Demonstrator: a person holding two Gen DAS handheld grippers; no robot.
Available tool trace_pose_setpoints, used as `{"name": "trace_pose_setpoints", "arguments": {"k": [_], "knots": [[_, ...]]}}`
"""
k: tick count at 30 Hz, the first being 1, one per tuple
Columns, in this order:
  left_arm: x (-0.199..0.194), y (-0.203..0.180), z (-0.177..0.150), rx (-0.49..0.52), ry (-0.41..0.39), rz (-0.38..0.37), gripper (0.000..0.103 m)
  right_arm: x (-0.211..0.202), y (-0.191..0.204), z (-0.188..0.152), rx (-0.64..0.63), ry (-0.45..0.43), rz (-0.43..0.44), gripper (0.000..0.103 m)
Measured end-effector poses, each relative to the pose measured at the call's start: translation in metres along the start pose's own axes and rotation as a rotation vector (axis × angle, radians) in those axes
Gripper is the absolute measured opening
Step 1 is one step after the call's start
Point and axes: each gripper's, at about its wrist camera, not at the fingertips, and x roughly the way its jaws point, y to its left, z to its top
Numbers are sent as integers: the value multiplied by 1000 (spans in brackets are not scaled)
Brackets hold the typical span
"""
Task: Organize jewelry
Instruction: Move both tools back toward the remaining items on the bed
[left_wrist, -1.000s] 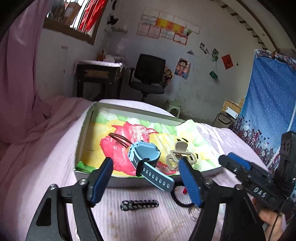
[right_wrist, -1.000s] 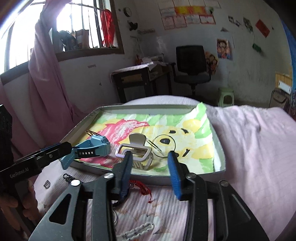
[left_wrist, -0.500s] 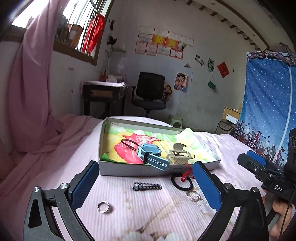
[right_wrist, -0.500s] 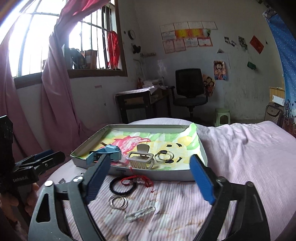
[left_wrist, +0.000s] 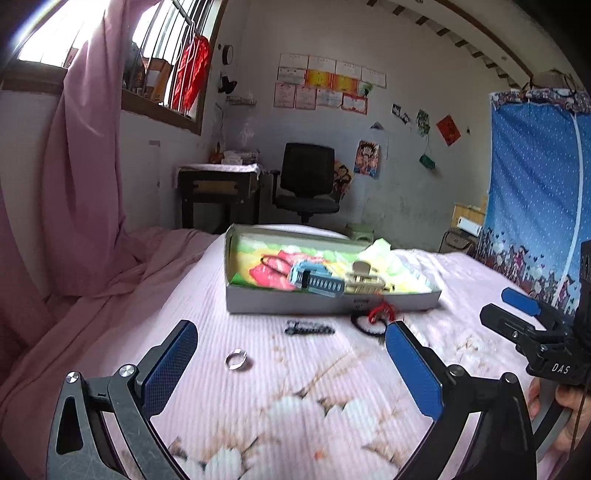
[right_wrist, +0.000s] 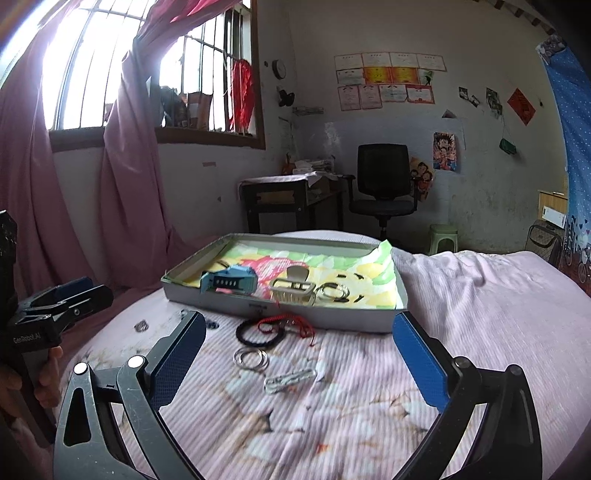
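A shallow grey tray with a colourful lining sits on the pink bed. In it lie a blue watch, a beige hair claw and thin hoops. On the sheet in front lie a silver ring, a black link piece, a black bracelet with red cord, two joined silver rings and a pale clip. My left gripper is open and holds nothing. My right gripper has its jaws opening, nothing between them.
A pink curtain hangs at the left by a barred window. Behind the bed stand a dark desk, a black office chair and a small stool. A blue patterned cloth hangs at the right. A hand holds each gripper's handle.
Both grippers have drawn back from the tray and spread wide. The watch and the hair claw, close between the fingers a second ago, now lie in the tray.
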Motion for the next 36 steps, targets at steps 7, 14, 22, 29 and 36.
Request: {"name": "trace_pose_setpoints", "arguments": {"k": [7,14,22,29,36], "knots": [[13,12,-10,-2,86,33,102,4,4,-9,-27,82,9,100],[34,15,-19,10,164,84,102,24,0,-18,-2,191,-12,100],[50,27,-22,-32,220,87,102,51,7,-25,-17,328,-5,99],[64,31,-23,-72,231,62,91,63,2,-30,31,383,40,89],[76,36,-21,-112,249,27,69,80,4,-36,52,436,99,68]]}}
